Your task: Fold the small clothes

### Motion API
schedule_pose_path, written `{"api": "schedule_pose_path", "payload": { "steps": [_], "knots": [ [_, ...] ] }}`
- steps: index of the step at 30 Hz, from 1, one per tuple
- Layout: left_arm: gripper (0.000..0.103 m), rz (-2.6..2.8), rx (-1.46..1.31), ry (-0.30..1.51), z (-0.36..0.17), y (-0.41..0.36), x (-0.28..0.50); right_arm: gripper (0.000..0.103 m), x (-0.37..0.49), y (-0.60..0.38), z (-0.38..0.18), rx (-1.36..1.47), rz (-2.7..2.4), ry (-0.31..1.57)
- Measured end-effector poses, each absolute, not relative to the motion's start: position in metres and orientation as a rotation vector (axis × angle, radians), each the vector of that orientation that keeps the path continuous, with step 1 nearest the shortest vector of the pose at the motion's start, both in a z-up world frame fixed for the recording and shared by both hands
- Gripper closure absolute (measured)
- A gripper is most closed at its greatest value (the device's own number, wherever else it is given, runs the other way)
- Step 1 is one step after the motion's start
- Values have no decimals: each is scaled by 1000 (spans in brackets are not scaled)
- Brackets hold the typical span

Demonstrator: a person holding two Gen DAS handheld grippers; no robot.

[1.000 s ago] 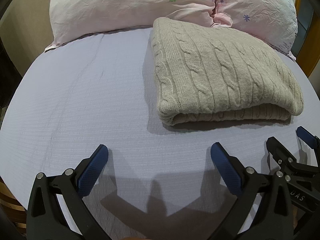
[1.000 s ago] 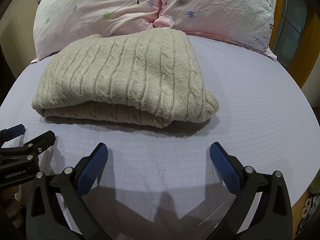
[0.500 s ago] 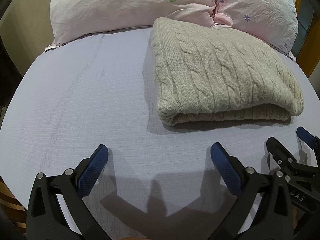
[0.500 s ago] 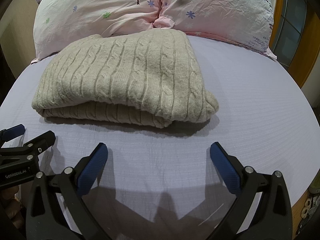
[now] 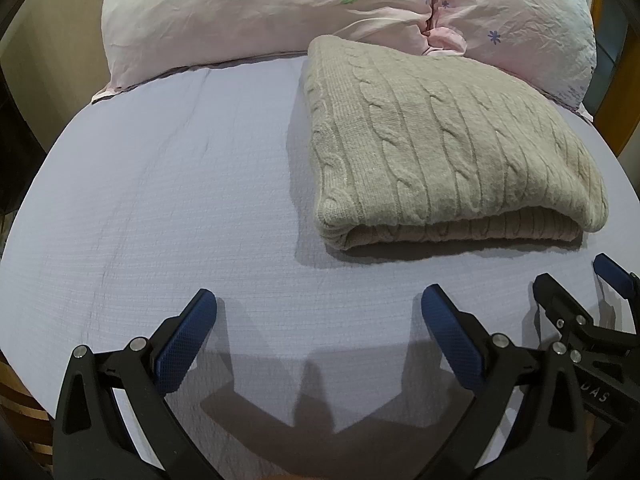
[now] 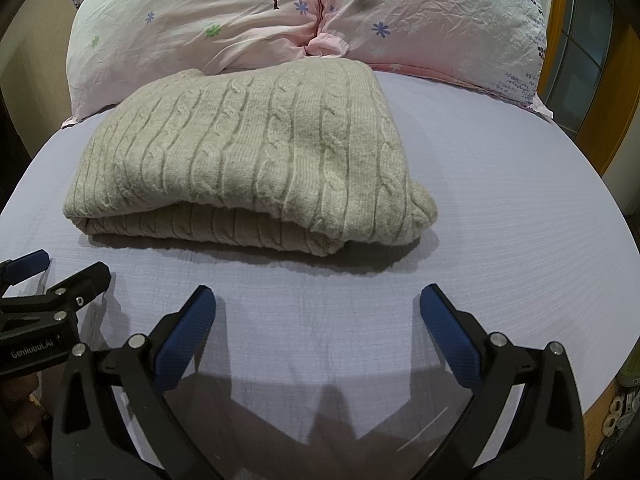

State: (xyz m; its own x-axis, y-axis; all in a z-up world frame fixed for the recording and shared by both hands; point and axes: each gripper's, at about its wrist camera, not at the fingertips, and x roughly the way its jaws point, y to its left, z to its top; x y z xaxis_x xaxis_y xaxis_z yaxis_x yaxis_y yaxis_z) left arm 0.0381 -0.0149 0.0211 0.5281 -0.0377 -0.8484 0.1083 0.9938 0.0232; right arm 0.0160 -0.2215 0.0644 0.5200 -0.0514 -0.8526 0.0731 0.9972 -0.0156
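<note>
A beige cable-knit sweater (image 5: 440,148) lies folded into a thick rectangle on the lavender bed sheet (image 5: 180,200), its far edge against the pillows. It also shows in the right wrist view (image 6: 256,160). My left gripper (image 5: 318,312) is open and empty, hovering over bare sheet in front of and left of the sweater. My right gripper (image 6: 318,308) is open and empty, just in front of the sweater's near edge. Each gripper shows at the edge of the other's view: the right gripper (image 5: 580,292) and the left gripper (image 6: 56,276).
Two pink flowered pillows (image 6: 200,20) (image 6: 440,20) lie at the head of the bed behind the sweater. A wooden frame with glass (image 6: 580,52) stands at the right. The sheet (image 6: 520,200) drops off at the bed's edges on both sides.
</note>
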Motion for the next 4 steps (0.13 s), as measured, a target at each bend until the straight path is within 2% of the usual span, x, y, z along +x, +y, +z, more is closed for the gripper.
{"api": "schedule_pose_path", "payload": {
  "steps": [4],
  "knots": [
    [1,-85,75,994,21,-16,37,2,16,-221,64,23,-75,1021]
  ]
}}
